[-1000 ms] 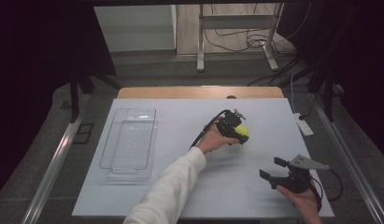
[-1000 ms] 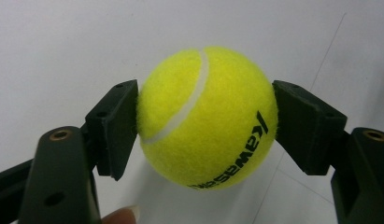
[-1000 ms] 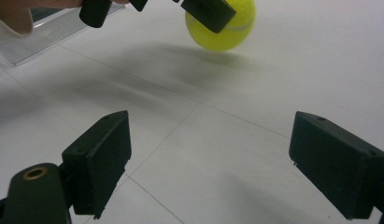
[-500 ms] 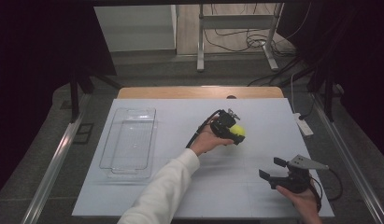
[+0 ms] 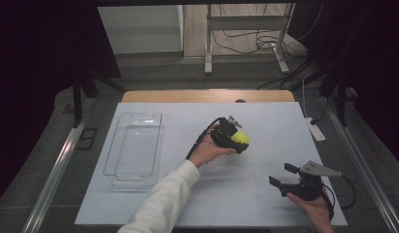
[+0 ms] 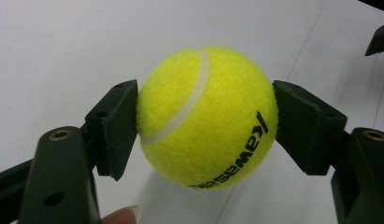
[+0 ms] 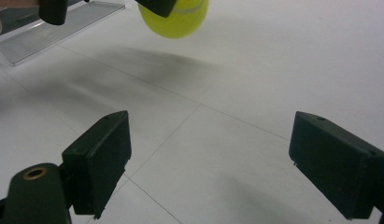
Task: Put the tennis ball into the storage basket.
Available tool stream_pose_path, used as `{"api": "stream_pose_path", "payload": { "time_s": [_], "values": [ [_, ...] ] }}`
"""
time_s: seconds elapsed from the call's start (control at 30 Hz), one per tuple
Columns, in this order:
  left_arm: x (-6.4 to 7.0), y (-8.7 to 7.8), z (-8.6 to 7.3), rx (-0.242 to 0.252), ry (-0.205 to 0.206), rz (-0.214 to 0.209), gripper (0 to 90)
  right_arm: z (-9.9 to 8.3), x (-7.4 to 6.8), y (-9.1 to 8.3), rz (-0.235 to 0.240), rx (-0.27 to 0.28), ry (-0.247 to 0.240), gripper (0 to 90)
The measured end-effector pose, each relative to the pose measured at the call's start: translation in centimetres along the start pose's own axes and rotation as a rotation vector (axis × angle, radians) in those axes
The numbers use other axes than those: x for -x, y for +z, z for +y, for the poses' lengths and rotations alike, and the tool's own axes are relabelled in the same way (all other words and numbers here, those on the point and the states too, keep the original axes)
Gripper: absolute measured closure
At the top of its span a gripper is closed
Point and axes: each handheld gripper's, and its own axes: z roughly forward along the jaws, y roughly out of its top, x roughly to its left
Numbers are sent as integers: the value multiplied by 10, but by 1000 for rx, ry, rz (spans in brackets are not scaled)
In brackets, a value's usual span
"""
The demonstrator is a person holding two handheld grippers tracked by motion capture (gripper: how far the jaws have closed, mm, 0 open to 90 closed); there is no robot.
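Yellow tennis ball [image 6: 206, 116] clamped in left claw [image 5: 234, 138], above table [image 5: 265, 124]; right claw [image 5: 284, 175] wide open, empty

Light falls evenly from above on the white table [image 5: 153, 204], which is bright, while the floor and the room around it sink into near black at both sides of the high view. In the left gripper view the tennis ball [image 6: 207, 116] is sharp and vivid with a soft grey shadow on the table just below it, and the near jaws are slightly blurred. In the right gripper view the ball [image 7: 174, 16] casts a broad, diffuse shadow on the table beneath it, and the clear tray [image 7: 54, 32] is soft and out of focus.
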Motion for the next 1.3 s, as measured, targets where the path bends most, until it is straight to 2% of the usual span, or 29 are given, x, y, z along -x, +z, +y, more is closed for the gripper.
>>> {"api": "stream_pose_path", "payload": {
  "time_s": [1.3],
  "values": [
    [2,-31,-30,57,-15,16,272,0,-1,1,-3,-9,-2,130]
  ]
}}
